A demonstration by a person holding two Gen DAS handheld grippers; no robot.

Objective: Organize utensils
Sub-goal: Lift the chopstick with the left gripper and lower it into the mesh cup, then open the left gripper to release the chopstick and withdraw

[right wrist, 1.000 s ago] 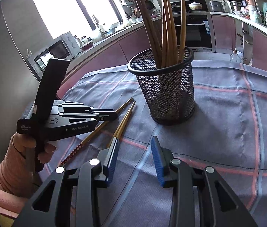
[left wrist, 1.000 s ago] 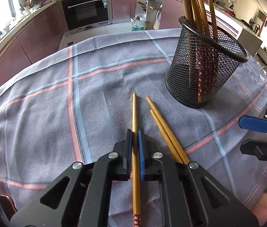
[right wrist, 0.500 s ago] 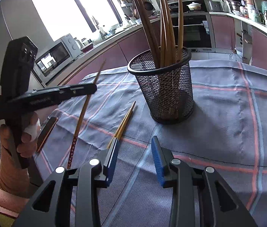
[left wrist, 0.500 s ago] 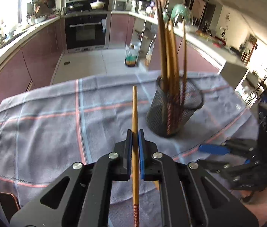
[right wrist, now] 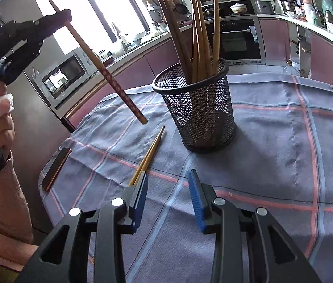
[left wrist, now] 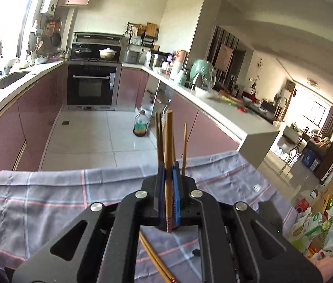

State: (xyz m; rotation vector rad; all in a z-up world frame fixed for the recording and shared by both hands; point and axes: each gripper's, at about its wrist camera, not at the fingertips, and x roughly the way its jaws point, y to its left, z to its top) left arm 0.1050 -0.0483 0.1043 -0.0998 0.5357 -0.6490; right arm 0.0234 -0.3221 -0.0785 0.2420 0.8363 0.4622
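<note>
My left gripper (left wrist: 168, 165) is shut on a wooden chopstick (left wrist: 168, 141) with a red patterned end. In the right wrist view that gripper (right wrist: 64, 17) is raised at upper left, and its chopstick (right wrist: 100, 66) slants down toward the cloth. A black mesh holder (right wrist: 199, 115) stands on the checked cloth with several chopsticks (right wrist: 201, 37) upright in it; their tips (left wrist: 159, 136) show past my left jaws. Two chopsticks (right wrist: 148, 153) lie side by side on the cloth left of the holder. My right gripper (right wrist: 168, 188) hovers open over the cloth, nothing between its pads.
A dark flat phone-like object (right wrist: 56, 167) lies at the cloth's left edge. The grey checked tablecloth (right wrist: 284, 141) covers the table. A hand in a pink sleeve (right wrist: 3, 188) holds the left gripper. Kitchen counters, an oven (left wrist: 91, 87) and a bottle on the floor (left wrist: 140, 125) lie beyond.
My left gripper lifted one chopstick off the cloth and rose high, tilting it so the patterned end hangs down. The right gripper stayed put; two chopsticks remain on the cloth.
</note>
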